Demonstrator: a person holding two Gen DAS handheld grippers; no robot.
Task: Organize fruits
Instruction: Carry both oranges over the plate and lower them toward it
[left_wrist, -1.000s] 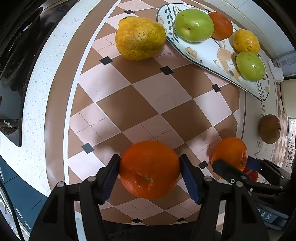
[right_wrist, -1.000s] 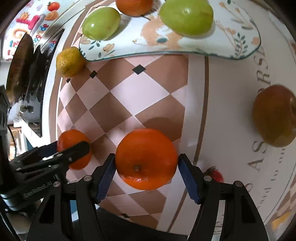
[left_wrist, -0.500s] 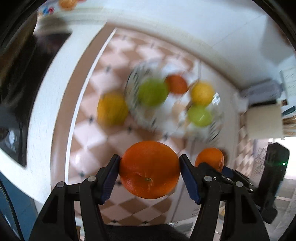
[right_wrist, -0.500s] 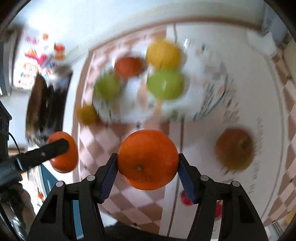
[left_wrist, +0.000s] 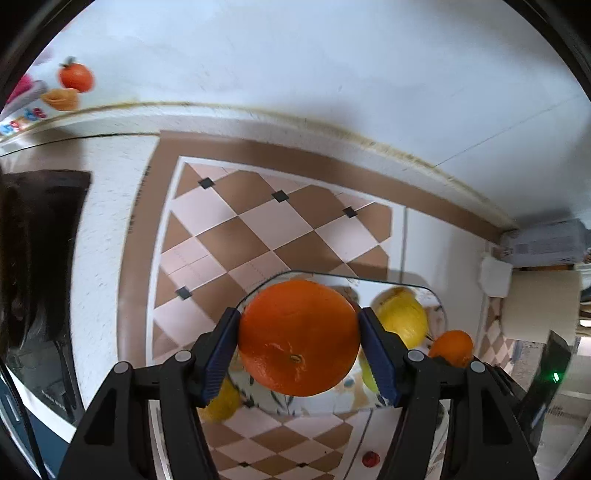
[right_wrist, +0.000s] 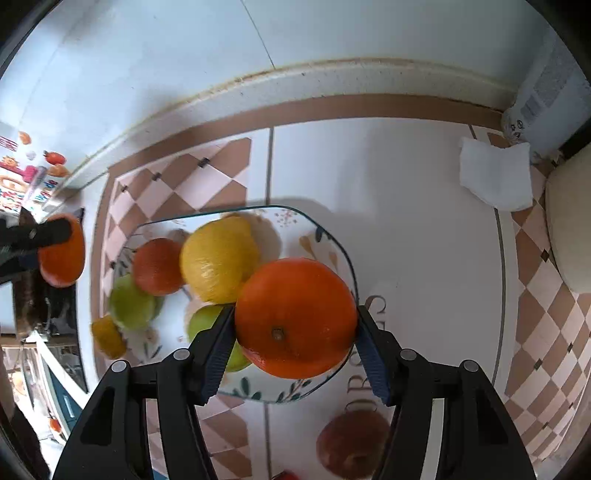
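Note:
My left gripper (left_wrist: 299, 345) is shut on an orange (left_wrist: 298, 338) and holds it in the air above the patterned plate (left_wrist: 321, 404). My right gripper (right_wrist: 294, 325) is shut on a second orange (right_wrist: 295, 317) above the right part of the same plate (right_wrist: 325, 251). The plate holds a yellow fruit (right_wrist: 218, 258), a small orange fruit (right_wrist: 157, 266) and two green apples (right_wrist: 131, 304). A yellow fruit (right_wrist: 108, 336) lies on the mat beside the plate's left edge. The left gripper with its orange (right_wrist: 61, 251) shows at the left of the right wrist view.
A brown-red fruit (right_wrist: 352, 443) lies on the mat in front of the plate. A small red item (left_wrist: 370, 459) sits near it. A white folded paper (right_wrist: 495, 175) and a box (right_wrist: 546, 92) stand at the back right. A dark appliance (left_wrist: 33, 251) is at the left.
Both grippers have lifted their oranges off the mat and carried them up and forward over the plate. The plate now lies below and close to both oranges.

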